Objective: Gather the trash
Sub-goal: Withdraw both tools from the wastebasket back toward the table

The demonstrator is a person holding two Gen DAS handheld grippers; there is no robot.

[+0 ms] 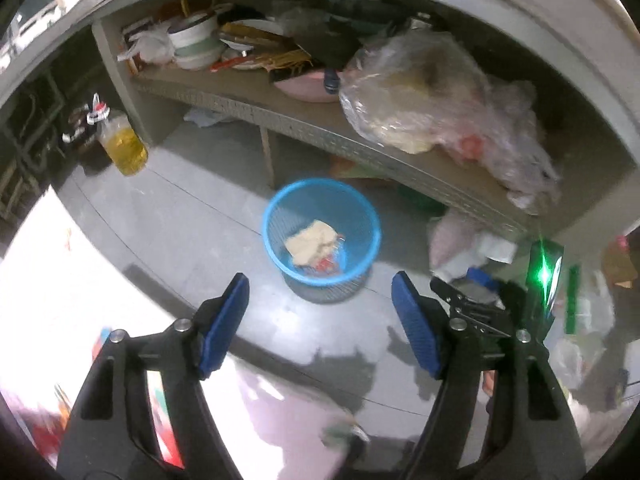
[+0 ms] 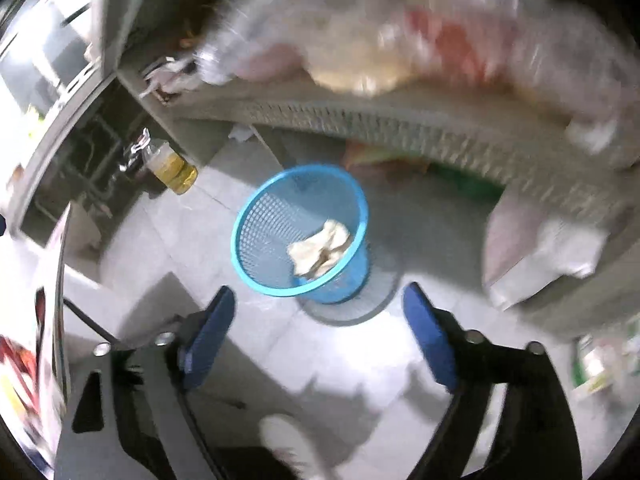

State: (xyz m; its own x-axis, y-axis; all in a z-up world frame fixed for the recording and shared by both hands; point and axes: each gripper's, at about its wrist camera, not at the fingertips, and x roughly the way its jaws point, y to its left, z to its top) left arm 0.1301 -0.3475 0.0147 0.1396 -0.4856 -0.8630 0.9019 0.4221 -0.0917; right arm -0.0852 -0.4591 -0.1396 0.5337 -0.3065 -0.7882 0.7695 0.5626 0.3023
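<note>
A blue mesh waste basket (image 1: 276, 208) (image 2: 256, 216) stands on the grey tiled floor below both grippers. Crumpled beige paper (image 1: 310, 240) (image 2: 320, 246) lies inside it, with a red scrap (image 1: 326, 266) beside it. My left gripper (image 1: 320, 292) hangs above the basket's near side, jaws wide apart and nothing between the blue pads (image 1: 224, 324). My right gripper (image 2: 318, 304) is likewise open and empty, just short of the basket. Part of the right gripper (image 1: 472, 312) shows at the right edge of the left wrist view.
A low shelf (image 1: 288, 116) (image 2: 360, 120) behind the basket carries bowls, a pink basin and a big clear plastic bag (image 1: 436, 96) (image 2: 400, 32). A bottle of yellow liquid (image 1: 124, 144) (image 2: 174, 168) stands at the left. Bags and litter (image 1: 472, 244) lie on the floor at right. A person's white shoe (image 2: 288, 440) shows below.
</note>
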